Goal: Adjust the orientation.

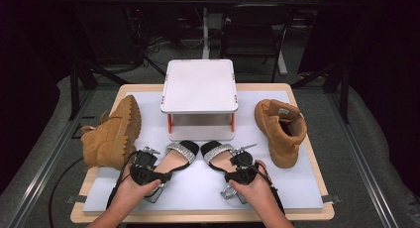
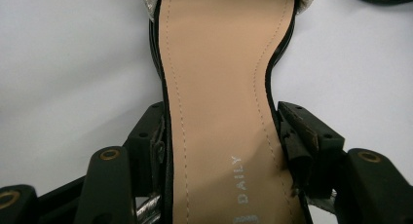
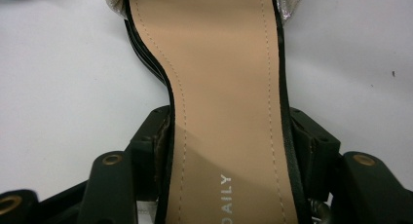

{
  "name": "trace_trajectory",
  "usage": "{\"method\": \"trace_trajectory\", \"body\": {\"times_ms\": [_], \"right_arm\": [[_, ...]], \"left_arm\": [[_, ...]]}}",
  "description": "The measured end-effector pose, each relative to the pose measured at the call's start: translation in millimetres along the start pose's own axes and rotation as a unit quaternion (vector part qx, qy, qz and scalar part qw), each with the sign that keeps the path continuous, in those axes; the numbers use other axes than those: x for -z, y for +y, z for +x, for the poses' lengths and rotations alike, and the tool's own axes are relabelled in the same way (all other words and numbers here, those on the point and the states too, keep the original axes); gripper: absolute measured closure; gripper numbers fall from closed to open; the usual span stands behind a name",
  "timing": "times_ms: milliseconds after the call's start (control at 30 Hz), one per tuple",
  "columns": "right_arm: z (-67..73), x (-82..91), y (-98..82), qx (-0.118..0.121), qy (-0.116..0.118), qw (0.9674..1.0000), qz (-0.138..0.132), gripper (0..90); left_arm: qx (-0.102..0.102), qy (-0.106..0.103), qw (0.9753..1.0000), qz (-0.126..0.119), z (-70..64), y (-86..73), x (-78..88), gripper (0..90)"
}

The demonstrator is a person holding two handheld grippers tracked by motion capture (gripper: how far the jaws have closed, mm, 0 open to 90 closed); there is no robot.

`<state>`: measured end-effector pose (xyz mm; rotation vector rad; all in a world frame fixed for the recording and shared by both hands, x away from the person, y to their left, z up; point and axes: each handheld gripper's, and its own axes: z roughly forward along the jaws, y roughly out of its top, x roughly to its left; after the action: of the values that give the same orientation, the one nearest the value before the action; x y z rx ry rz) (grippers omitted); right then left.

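My left hand-held gripper (image 1: 148, 174) sits lower left of centre, my right hand-held gripper (image 1: 241, 174) lower right; both forearms enter from the bottom edge, jaws of each pointing up-frame and spread wide.

Bright, even overhead light on the white mat (image 1: 198, 186), dark surroundings, soft blurry close-ups, faint shadows

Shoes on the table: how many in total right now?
4. Left boot on its side at left edge; right boot upright at right; left sandal and right sandal before the white stand.
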<state>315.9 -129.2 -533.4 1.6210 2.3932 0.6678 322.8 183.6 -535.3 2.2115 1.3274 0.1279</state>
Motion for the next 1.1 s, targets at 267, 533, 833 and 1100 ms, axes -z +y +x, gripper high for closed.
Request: {"method": "trace_trajectory", "body": {"times_ms": [267,533,833,1100], "right_arm": [[1.2,0.4,-2.9,-0.004,-0.001,0.9999,-0.016,41.4],[2.3,1.0,-8.9,-0.020,0.004,0.9989,-0.041,41.8],[4.5,5.5,-13.3,-0.019,0.000,0.9986,-0.050,41.9],[5.5,7.8,-16.2,-0.019,-0.006,0.9985,-0.052,41.9]], "left_arm": [[0.014,0.000,0.9998,-0.014,-0.1,-2.8,0.1,41.2],[0.019,0.001,0.9996,-0.020,-0.2,-4.1,0.4,41.5],[0.031,-0.002,0.9991,-0.029,0.8,-6.6,1.0,41.9],[0.041,-0.004,0.9982,-0.042,1.3,-10.4,5.6,42.2]]}}
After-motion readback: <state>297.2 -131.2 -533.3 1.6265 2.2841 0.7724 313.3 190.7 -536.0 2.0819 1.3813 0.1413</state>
